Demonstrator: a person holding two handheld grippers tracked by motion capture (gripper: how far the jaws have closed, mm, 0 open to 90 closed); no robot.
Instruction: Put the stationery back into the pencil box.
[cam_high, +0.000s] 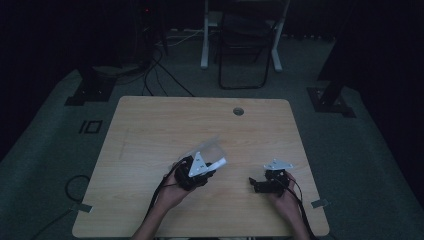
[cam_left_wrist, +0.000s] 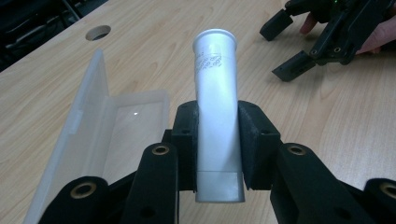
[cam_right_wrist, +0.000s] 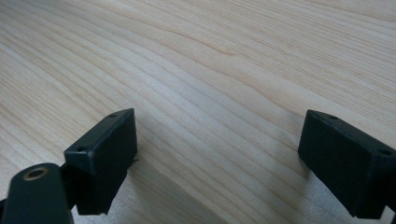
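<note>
You are carrying the silver tube (cam_left_wrist: 218, 116), pinching it between the pads of your left gripper (cam_left_wrist: 218, 144), and holding it just to the right of the open clear plastic case (cam_left_wrist: 93, 135) lying on the wooden table (cam_left_wrist: 327, 126). It looks like the placing step: next you likely need to swing the tube over the case's tray and lower it in. The tube is smooth and matte, with faint print near its flanged end. Your right gripper (cam_right_wrist: 217, 158) is resting well right of the case, jaws spread with nothing between them.
</note>
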